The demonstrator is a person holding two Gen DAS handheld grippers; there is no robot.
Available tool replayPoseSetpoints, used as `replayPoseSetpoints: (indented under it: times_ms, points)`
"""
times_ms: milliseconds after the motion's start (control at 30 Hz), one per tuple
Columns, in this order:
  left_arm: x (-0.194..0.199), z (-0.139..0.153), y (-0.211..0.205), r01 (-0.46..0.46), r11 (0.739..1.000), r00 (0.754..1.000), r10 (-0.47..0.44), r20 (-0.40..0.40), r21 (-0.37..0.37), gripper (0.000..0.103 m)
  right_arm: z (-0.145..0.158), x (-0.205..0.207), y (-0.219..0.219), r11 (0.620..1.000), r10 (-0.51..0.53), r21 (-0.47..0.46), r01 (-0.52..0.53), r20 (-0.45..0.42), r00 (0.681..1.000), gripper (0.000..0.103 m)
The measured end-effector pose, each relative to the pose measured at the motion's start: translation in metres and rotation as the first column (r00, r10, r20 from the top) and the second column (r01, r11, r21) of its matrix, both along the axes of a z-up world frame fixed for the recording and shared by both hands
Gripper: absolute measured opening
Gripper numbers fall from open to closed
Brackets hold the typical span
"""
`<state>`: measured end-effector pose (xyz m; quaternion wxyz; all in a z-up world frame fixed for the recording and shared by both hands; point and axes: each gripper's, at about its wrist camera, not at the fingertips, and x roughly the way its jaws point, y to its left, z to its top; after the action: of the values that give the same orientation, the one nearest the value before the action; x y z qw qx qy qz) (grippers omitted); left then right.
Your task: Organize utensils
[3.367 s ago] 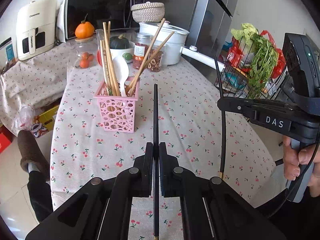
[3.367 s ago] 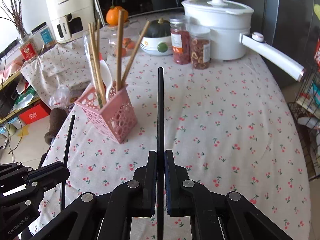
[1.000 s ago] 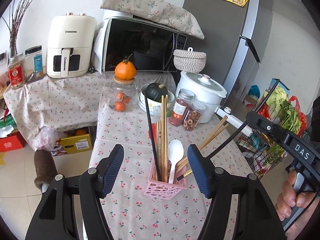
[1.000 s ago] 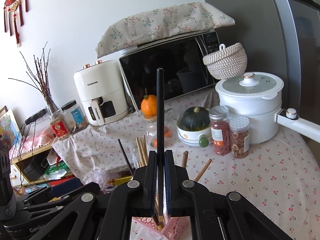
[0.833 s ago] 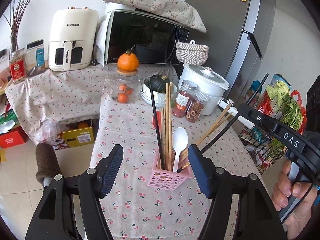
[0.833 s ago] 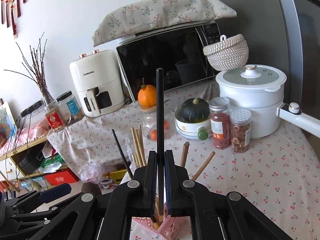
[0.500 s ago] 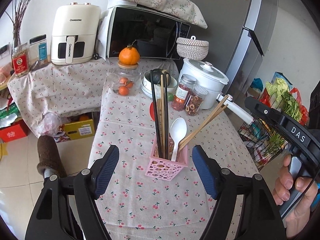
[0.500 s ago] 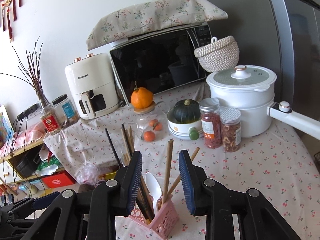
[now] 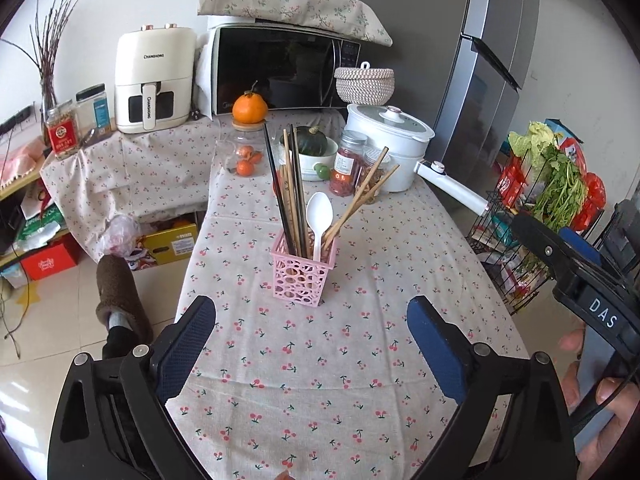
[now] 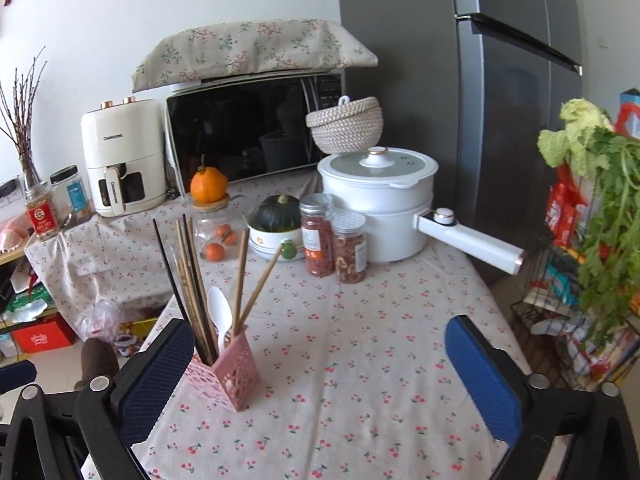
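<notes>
Pink holder (image 9: pixel 302 276), mid-table (image 9: pixel 360 360) toward its left edge, crammed with chopsticks (image 9: pixel 294 196) and white spoon (image 9: pixel 319 216). Ahead of left gripper (image 9: pixel 310 344), apart. Beside right gripper's (image 10: pixel 318 376) left finger; both jaws opening, empty.

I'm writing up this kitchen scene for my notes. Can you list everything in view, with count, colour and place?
Holder: one, pink, mid-table.
Chopsticks: several wooden, two black, standing in the holder.
Spoon: one, white, in the holder.
Tablecloth: one, white with cherries, over the table.
Jars: two, red and brown contents, beside the pot.
Pot: one, white, far end of the table.
Squash: one, dark green, in a white bowl.
Orange: one, on a glass jar's lid.
Microwave: one, black-fronted, under a floral cloth.
Air fryer: one, cream, left of the microwave.
Fridge: one, grey, right.
Rack: one, black wire, holding greens.
Left gripper: black, blue pads, jaws opening, nothing between.
Right gripper: same, jaws opening, nothing between.
</notes>
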<state>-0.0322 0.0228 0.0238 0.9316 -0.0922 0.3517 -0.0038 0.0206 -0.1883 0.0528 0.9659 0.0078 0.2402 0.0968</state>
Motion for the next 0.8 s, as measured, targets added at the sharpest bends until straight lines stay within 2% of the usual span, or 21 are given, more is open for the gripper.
replayPoseSetpoints:
  times_ms: [100, 300, 533, 800]
  points:
    - [-0.019, 0.006, -0.004, -0.012, 1.000, 1.000, 0.013, 0.016, -0.012, 0.098, -0.002, -0.019, -0.012, 0.998, -0.066, -0.018, 0.066, -0.021, 0.998, 0.103]
    - [-0.046, 0.007, -0.010, -0.030, 0.999, 0.999, 0.029, 0.012, 0.026, 0.100, -0.014, -0.048, -0.031, 0.997, -0.082, -0.018, 0.082, -0.016, 0.997, 0.103]
    - [-0.058, 0.009, -0.012, -0.063, 0.996, 0.997, 0.060, 0.048, 0.062, 0.101, -0.024, -0.057, -0.031, 0.994, -0.076, -0.078, 0.075, -0.014, 0.997, 0.103]
    - [-0.058, 0.009, -0.016, -0.052, 0.997, 0.997, 0.049, 0.058, 0.056, 0.101, -0.030, -0.052, -0.034, 0.995, -0.083, -0.061, 0.079, -0.056, 0.995, 0.103]
